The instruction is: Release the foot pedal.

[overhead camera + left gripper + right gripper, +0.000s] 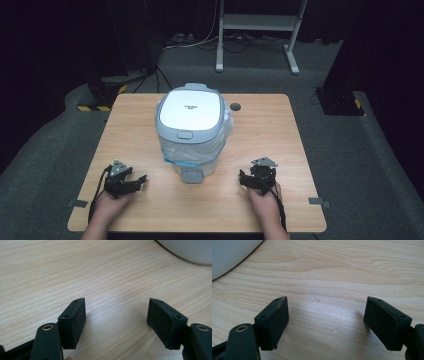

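The left tongs rested low on the wooden tabletop, held in the person's left hand near the front edge, with a cable trailing back along the wrist. Their jaws stood wide apart with nothing between them; in the left gripper view, the left tongs framed only bare wood grain between the two black pads.

Ahead of the left tongs and off to their right stood the bin, a white, rounded container with a flat lid, a small latch button on its front face and a grey pedal at its foot. A clear plastic bag with a blue edge hung out from under the lid and draped down the body. The bin's pale curved wall showed at the top right corner of the left gripper view, well apart from the pads.

The bin sat between the two tongs, farther out on the tabletop than either, with the pedal pointing back toward the person and roughly midway between them.

The right tongs lay on the tabletop to the bin's other side, in the right hand, pointing inward toward the pedal. Their jaws were likewise spread open and empty: the right gripper view showed the right tongs over bare wood, with the bin's wall at the upper left, not touching them.

Beyond the bin, a small dark round hole marked the tabletop.
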Action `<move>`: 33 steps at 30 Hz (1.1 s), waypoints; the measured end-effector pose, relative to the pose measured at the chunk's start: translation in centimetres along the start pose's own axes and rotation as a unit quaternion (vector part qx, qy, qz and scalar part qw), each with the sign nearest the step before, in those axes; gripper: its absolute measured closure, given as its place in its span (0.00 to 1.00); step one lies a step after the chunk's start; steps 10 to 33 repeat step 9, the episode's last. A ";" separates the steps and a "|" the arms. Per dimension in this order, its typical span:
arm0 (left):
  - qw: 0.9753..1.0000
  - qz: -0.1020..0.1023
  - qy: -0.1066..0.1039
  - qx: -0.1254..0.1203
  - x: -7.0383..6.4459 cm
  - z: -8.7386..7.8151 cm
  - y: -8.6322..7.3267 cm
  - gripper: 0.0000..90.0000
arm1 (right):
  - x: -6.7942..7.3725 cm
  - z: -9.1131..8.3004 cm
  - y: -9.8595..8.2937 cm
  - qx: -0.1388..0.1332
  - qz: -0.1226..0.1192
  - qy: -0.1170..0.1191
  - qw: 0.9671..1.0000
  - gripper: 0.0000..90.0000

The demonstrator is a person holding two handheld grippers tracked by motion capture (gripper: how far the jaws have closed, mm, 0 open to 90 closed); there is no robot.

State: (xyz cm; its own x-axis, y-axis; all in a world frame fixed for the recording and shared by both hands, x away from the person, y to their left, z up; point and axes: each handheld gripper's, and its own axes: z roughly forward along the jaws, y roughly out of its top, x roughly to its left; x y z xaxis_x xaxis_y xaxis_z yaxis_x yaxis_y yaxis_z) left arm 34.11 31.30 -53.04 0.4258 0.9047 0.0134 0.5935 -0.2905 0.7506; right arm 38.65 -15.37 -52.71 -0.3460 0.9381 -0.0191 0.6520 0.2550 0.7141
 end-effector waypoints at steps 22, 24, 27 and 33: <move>1.000 -0.008 -0.023 -0.005 0.3 -0.1 -0.2 0.36 | 0.1 0.2 0.2 0.000 0.004 -0.001 1.000 0.23; 1.000 -0.008 -0.023 -0.005 0.3 -0.1 -0.2 0.36 | 0.1 0.2 0.2 0.000 0.004 -0.001 1.000 0.23; 1.000 -0.008 -0.023 -0.005 0.3 -0.1 -0.2 0.36 | 0.1 0.2 0.2 0.000 0.004 -0.001 1.000 0.23; 1.000 -0.008 -0.023 -0.005 0.3 -0.1 -0.2 0.36 | 0.1 0.2 0.2 0.000 0.004 -0.001 1.000 0.23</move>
